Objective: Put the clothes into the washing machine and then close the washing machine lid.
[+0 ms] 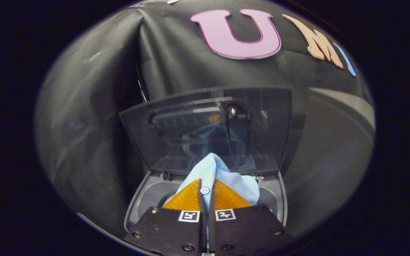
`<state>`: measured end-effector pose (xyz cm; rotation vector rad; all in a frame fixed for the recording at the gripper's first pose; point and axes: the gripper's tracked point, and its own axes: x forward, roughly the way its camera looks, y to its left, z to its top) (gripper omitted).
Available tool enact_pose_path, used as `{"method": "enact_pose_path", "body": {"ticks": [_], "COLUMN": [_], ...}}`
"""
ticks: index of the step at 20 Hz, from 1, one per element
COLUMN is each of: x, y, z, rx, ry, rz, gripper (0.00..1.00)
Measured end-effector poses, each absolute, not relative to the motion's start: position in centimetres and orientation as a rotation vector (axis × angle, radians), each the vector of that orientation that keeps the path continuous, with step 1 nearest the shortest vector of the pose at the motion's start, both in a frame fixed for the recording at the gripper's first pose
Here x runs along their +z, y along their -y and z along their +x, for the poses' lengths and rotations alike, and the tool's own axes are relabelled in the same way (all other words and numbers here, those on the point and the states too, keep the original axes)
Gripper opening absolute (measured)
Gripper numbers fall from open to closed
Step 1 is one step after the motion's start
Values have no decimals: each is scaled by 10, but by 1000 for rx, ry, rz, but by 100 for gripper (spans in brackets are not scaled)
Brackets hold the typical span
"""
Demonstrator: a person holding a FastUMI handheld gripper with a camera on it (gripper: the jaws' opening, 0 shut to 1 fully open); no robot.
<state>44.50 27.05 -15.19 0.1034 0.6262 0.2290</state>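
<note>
Black cloth booth wall [176,53] behind

The soft cloth garment [222,177] pinched between the fingers of the gripper [206,192] was pale sky blue, plain and unpatterned, with one small white button [205,190]. The raised, smoked see-through plastic lid [205,131] was dark grey, carrying a faint blue reflection. The plastic top of the washing machine [151,193] was light grey.

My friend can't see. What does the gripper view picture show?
The gripper jaws are shut on a light blue shirt, held over the open washing machine. Its dark see-through lid stands up just beyond the shirt.
</note>
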Motion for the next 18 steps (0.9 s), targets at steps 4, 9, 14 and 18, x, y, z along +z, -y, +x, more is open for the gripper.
{"method": "enact_pose_path", "body": {"ticks": [4, 9, 14, 18], "x": [-202, -254, -254, -255], "y": [-270, -281, -280, -279], "z": [444, 423, 422, 424], "rx": [224, 280, 264, 248], "ry": [-701, -866, -906, -893], "rz": [99, 63, 85, 82], "gripper": [2, 5, 6, 8]}}
